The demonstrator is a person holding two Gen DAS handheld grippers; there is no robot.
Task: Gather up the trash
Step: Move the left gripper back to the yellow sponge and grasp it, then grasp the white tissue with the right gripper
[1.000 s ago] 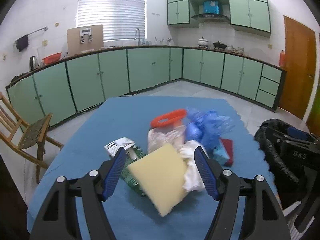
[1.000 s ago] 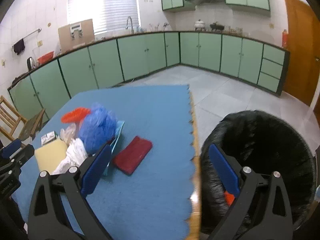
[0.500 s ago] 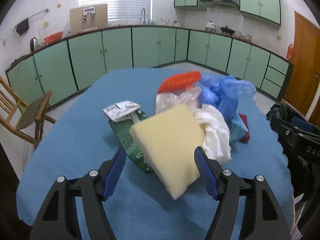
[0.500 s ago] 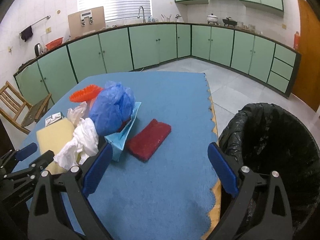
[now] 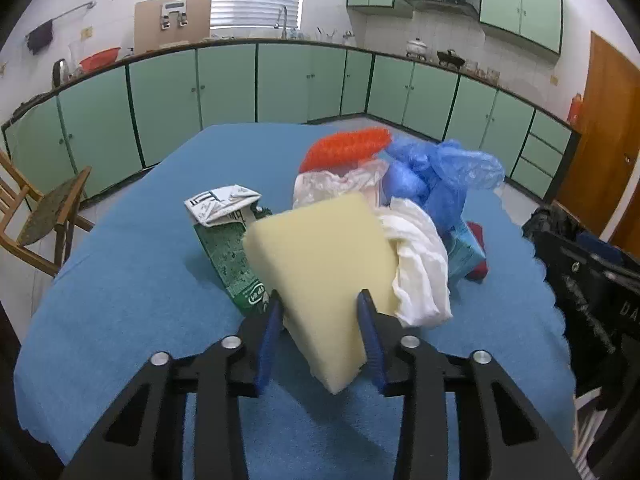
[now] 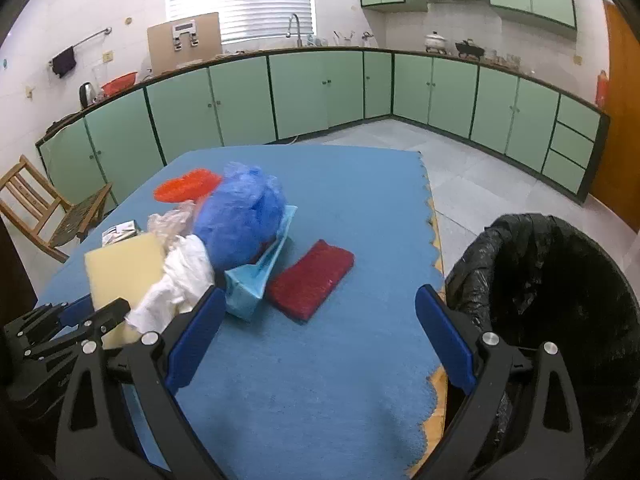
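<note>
**Left wrist view: trash pile, foam gripped**

Left gripper [image 5: 320, 304]: jaws just closed onto yellow foam block [image 5: 324, 256], apparently pinching its near corner, on blue worktop [image 5: 120, 300]. Right gripper [image 6: 316, 320]: jaws wide, empty, beside black-lined bin [image 6: 560, 300].

readable text is scarce. right gripper body [image 5: 600, 292], seen at the right edge of the left wrist view: white letters "da", cut off by the frame edge, rest not visible. green carton [image 5: 234, 258] lying on the bench: small oval logo near its lower end, white lettering, too small and blurred to read. white folded carton top [image 5: 222, 208] has black print and bar-like marks, not legible. cardboard box [image 6: 184, 42] on the far counter shows a printed picture, no legible words. nothing else readable in either view
</note>
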